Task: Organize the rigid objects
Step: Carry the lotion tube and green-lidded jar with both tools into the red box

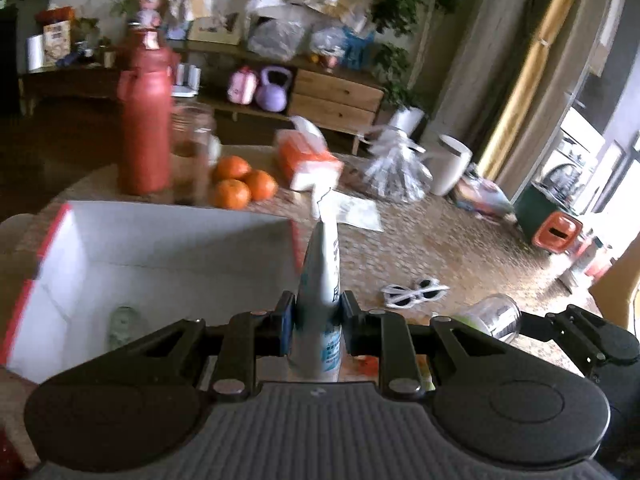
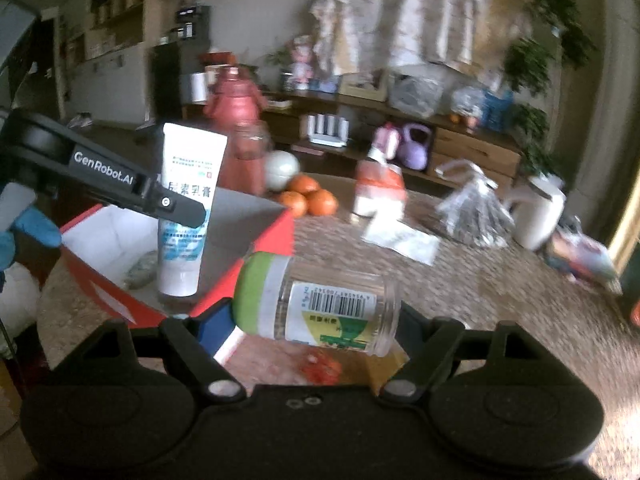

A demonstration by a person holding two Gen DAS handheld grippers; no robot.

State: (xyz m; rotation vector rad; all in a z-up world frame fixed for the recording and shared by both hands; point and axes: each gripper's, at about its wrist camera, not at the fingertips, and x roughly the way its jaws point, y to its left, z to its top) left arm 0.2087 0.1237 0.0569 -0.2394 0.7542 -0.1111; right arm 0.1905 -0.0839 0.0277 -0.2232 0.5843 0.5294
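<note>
My left gripper (image 1: 316, 322) is shut on a white and blue cream tube (image 1: 322, 280), held cap down beside the right wall of an open red and white box (image 1: 160, 248). The right wrist view shows the tube (image 2: 188, 208) in the left gripper (image 2: 180, 210) over the box (image 2: 276, 232). My right gripper (image 2: 316, 320) is shut on a clear jar with a green lid (image 2: 316, 300), held sideways near the box's front corner. The jar also shows in the left wrist view (image 1: 494, 314). A small pale object (image 1: 124, 324) lies in the box.
On the table stand a red bottle (image 1: 146, 120), a glass jar (image 1: 192, 152), three oranges (image 1: 242, 184), an orange tissue pack (image 1: 308, 160), a crinkled plastic bag (image 1: 396, 172) and a white mug (image 1: 450, 164). White sunglasses (image 1: 414, 294) lie at the right.
</note>
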